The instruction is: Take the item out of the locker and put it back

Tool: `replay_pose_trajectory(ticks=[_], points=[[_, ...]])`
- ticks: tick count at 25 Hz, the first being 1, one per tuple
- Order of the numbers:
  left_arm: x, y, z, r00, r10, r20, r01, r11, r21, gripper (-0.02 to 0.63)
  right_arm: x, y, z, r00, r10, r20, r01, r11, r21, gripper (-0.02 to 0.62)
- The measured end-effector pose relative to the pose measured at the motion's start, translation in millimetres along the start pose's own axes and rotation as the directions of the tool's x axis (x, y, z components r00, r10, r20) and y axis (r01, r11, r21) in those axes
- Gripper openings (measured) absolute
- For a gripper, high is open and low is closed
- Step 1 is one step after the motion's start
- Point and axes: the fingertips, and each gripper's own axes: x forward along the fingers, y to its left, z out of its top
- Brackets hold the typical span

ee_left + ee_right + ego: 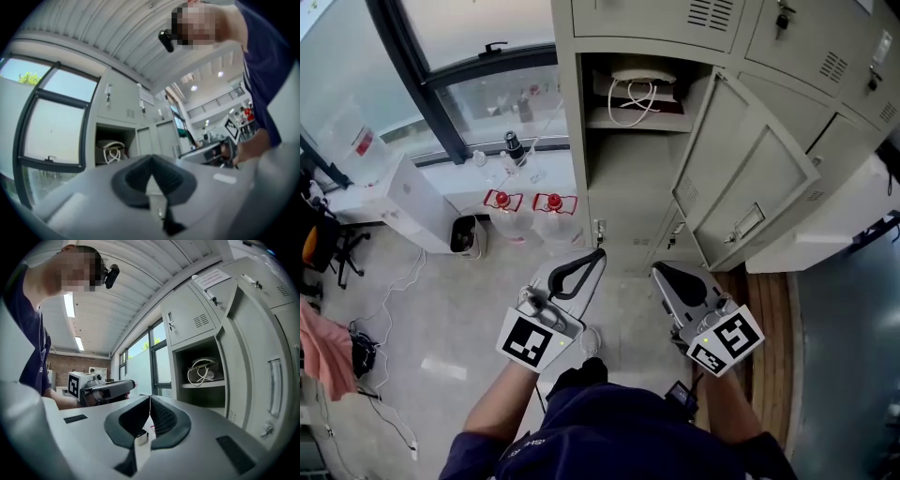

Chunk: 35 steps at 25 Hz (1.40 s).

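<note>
Grey steel locker [630, 187] stands open with the white corded item [634, 86] on its upper shelf, well apart from the left gripper [600, 252] and right gripper [657, 270], both with jaws pressed together on nothing, so a good reach likely means opening one early and approaching level, clear of the door [752, 178].

right tool [149, 404]: jaws together, empty | locker [201, 397]: open | item [206, 363]: on shelf [201, 385] (white cord [197, 376] looped over)

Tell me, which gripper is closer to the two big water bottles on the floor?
Left. The left gripper sits just right of the water bottles; the right gripper is further right, by the open locker door.
</note>
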Motion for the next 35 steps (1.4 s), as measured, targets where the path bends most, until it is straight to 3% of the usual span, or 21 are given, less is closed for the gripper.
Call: replay_pose_trajectory(ticks=[8,14,20,26,29,35], points=[[43.7,77.9,-26.6,0.997,-0.07,-0.015,0.07,0.997,-0.028,0.003,77.2,-67.8,16.2,0.984,-0.166,0.064,0.161,0.983,0.083,0.008],[71.4,115.8,-40.0,0.993,-0.116,-0.012,0.115,0.992,-0.058,0.004,117.8,-99.6,23.0,0.976,-0.206,0.068,0.2,0.977,0.077,0.008],[85.1,135.0,-43.1,0.991,-0.131,-0.008,0.13,0.99,-0.058,0.005,143.5,-114.6,31.1,0.978,-0.195,0.08,0.187,0.978,0.093,0.008],[98.2,149.3,-47.0,0.994,-0.109,-0.028,0.108,0.994,-0.035,0.004,163.3,-135.7,49.0,0.971,-0.183,0.156,0.152,0.97,0.19,0.011],[102.6,151.9,-47.8,0.994,-0.1,-0.037,0.099,0.995,-0.023,0.003,175.4,-146.9,56.2,0.969,-0.171,0.179,0.13,0.967,0.22,0.08],[105.2,157.5,-51.3,0.994,-0.092,-0.058,0.09,0.996,-0.029,0.003,197.5,-176.4,66.7,0.954,-0.197,0.226,0.124,0.945,0.301,0.095]])
